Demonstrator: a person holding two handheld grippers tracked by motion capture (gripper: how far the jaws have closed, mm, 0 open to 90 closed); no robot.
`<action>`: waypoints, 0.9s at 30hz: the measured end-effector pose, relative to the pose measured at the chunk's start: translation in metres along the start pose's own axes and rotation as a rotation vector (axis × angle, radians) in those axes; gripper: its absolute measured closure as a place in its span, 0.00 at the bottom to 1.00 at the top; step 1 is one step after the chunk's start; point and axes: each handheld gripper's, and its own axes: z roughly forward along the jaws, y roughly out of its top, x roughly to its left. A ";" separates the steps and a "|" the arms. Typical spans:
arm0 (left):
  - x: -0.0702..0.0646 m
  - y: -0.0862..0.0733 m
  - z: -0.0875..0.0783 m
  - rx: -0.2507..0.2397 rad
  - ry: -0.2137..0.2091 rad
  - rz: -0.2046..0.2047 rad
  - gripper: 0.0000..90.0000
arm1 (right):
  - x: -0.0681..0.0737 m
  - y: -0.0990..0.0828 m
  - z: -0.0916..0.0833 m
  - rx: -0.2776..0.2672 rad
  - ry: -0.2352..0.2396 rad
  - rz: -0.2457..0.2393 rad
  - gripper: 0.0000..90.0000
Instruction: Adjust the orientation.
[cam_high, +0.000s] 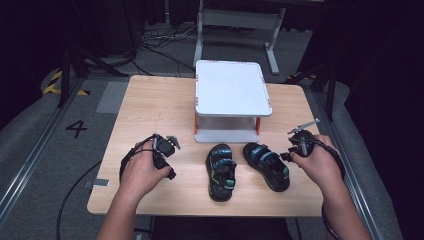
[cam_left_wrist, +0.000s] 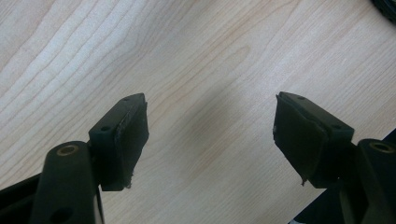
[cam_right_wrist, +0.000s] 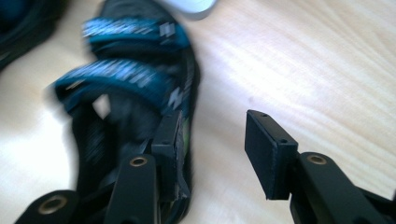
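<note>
High view: two sandals lying in front of a white stand, a gripper at each side.
High view is showing the left gripper (cam_high: 167, 145) resting on the table (cam_high: 150, 100), well apart from the left sandal (cam_high: 221, 171), while the right gripper (cam_high: 296, 146) is sitting just beside the right sandal (cam_high: 266, 165), below the stand (cam_high: 232, 92). Left gripper view is showing the jaws standing wide apart with bare wood between them. Right gripper view is showing the jaws apart with nothing clamped; the right sandal (cam_right_wrist: 135, 88) is lying ahead and to the left, one jaw overlapping its edge, and bare table is showing in the gap. Risk, as I judge it: closing from here would be pinching air or clipping the rim, so the sandal could be skidding sideways into its mate.
</note>
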 end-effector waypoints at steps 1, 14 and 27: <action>0.000 0.001 0.000 0.015 0.004 -0.014 0.34 | 0.002 -0.003 -0.005 0.008 0.021 -0.006 0.66; -0.003 0.019 0.005 0.035 -0.006 0.025 0.33 | 0.026 -0.024 -0.023 0.095 0.133 -0.104 0.63; -0.003 0.016 0.007 0.035 -0.011 0.031 0.33 | 0.030 -0.018 -0.020 0.090 0.128 -0.123 0.90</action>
